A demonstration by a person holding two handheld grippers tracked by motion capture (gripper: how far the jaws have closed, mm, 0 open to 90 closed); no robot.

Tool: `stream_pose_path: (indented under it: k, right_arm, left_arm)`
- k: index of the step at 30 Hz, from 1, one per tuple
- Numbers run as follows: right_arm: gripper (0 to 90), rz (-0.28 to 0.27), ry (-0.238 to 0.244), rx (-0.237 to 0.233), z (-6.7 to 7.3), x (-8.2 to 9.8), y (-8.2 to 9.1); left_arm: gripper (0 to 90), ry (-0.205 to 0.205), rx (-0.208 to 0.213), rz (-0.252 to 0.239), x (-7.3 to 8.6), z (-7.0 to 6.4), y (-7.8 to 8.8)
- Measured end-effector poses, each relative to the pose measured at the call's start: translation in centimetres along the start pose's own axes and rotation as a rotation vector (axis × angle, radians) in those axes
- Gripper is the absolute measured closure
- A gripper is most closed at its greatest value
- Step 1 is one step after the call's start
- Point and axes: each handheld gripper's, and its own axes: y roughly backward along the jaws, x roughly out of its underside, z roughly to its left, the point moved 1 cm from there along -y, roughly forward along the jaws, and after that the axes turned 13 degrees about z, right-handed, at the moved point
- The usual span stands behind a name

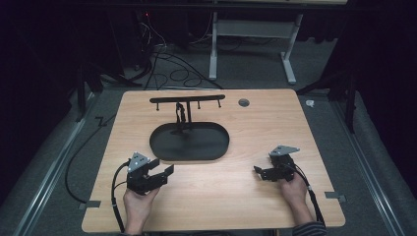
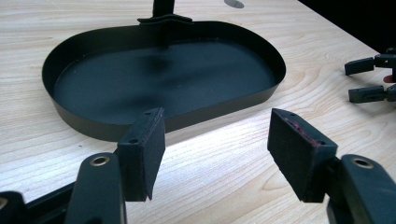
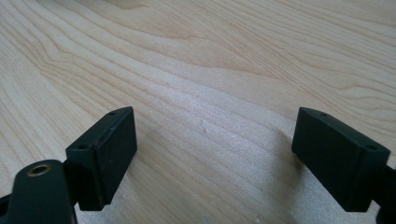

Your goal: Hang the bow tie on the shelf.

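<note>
High view, black oval tray (image 1: 196, 150), rack

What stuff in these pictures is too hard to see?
- Stand's top bar: in the left gripper view, the top edge cuts off the stand above its post.
- Round grey spot on the table: too small in the high view to identify.
- Black tray: in the left gripper view, a finger hides part of its near wall.

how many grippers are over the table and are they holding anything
2. The left gripper is at the near left, just in front of the black tray; the right gripper is at the near right. Both are open and empty.
</note>
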Motion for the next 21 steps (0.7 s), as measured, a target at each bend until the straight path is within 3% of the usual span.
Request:
stream_pose_path:
  k: [8,21]
  right_arm:
    - [14.9,0.0,-0.001,0.0,0.0,0.0,0.0]
    - [14.9,0.0,-0.001,0.001,0.0,0.0,0.0]
  left_arm:
    - [37.7,-0.008,-0.019,0.029,0.1,-0.1,-1.2]
    - [38.0,0.016,-0.015,0.064,0.4,0.1,-2.7]
